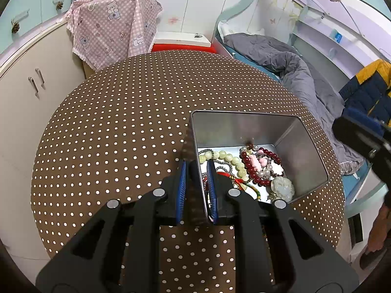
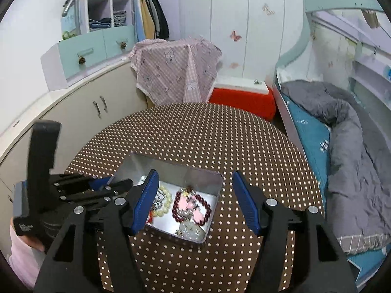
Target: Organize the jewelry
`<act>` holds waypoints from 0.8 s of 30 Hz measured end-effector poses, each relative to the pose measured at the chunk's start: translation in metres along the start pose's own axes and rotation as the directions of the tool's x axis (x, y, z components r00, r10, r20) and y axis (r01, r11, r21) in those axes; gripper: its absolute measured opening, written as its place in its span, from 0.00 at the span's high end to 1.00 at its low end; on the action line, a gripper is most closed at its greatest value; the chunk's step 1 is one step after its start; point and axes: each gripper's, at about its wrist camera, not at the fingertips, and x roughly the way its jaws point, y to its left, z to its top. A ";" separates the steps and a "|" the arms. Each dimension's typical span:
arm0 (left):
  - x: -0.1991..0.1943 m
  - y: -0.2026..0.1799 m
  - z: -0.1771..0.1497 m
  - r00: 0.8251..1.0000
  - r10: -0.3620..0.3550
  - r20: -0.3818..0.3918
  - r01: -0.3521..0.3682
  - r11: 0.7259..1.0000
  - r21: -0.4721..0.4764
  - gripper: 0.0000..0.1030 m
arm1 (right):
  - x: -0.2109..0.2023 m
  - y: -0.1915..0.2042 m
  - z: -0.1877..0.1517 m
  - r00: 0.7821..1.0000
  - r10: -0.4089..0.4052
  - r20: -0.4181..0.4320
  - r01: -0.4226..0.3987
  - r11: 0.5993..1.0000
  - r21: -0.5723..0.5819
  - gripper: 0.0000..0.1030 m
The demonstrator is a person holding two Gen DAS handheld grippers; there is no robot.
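While the left gripper (image 1: pixel 196 188), angled downward, pinches the metal tin's (image 1: pixel 303 151) near wall, the right gripper (image 2: pixel 195 202) hovers tilted above the bracelets (image 2: pixel 190 207), fingers spread, holding nothing.

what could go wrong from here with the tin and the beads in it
1. The left gripper pinches only one wall of the metal tin; a pull might tip it and spill the dark red bracelet.
2. The right gripper hangs open above the tin with nothing between its jaws; dropping in, it might snag tangled strands.
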 end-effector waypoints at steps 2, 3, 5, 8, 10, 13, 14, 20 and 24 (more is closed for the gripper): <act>-0.001 -0.002 -0.001 1.000 0.002 0.001 -0.002 1.000 0.001 0.83 | 0.002 -0.002 -0.003 1.000 -0.005 -0.012 0.006 1.000 0.007 0.42; -0.001 -0.003 -0.001 1.000 0.004 0.001 -0.004 1.000 0.004 0.83 | 0.002 -0.004 -0.005 1.000 -0.008 -0.016 0.008 1.000 0.012 0.42; -0.001 -0.005 -0.001 1.000 0.013 0.003 -0.013 1.000 0.015 0.83 | 0.002 -0.006 -0.005 1.000 -0.009 -0.023 0.009 1.000 0.021 0.42; -0.003 -0.008 -0.001 1.000 0.022 0.006 -0.022 0.999 0.027 0.83 | 0.002 -0.009 -0.007 0.999 -0.015 -0.029 0.016 0.999 0.031 0.38; -0.006 -0.010 -0.001 0.999 0.041 0.013 -0.041 0.999 0.032 0.83 | 0.001 -0.012 -0.010 0.999 -0.018 -0.031 0.019 0.999 0.040 0.36; -0.012 -0.015 -0.003 0.997 0.075 0.020 -0.075 0.996 0.043 0.75 | -0.002 -0.016 -0.012 0.999 -0.021 -0.033 0.023 0.998 0.059 0.30; -0.015 -0.016 -0.004 0.996 0.086 0.025 -0.087 0.995 0.045 0.67 | -0.004 -0.017 -0.013 0.999 -0.022 -0.032 0.024 0.997 0.067 0.27; -0.045 -0.030 -0.011 0.989 0.096 0.116 -0.106 0.991 0.084 0.41 | -0.020 -0.022 -0.015 0.999 -0.036 -0.005 0.037 0.994 0.099 0.15; -0.065 -0.039 -0.014 0.982 0.108 0.157 -0.124 0.988 0.096 0.41 | -0.039 -0.021 -0.017 0.998 -0.043 0.035 0.039 0.994 0.100 0.10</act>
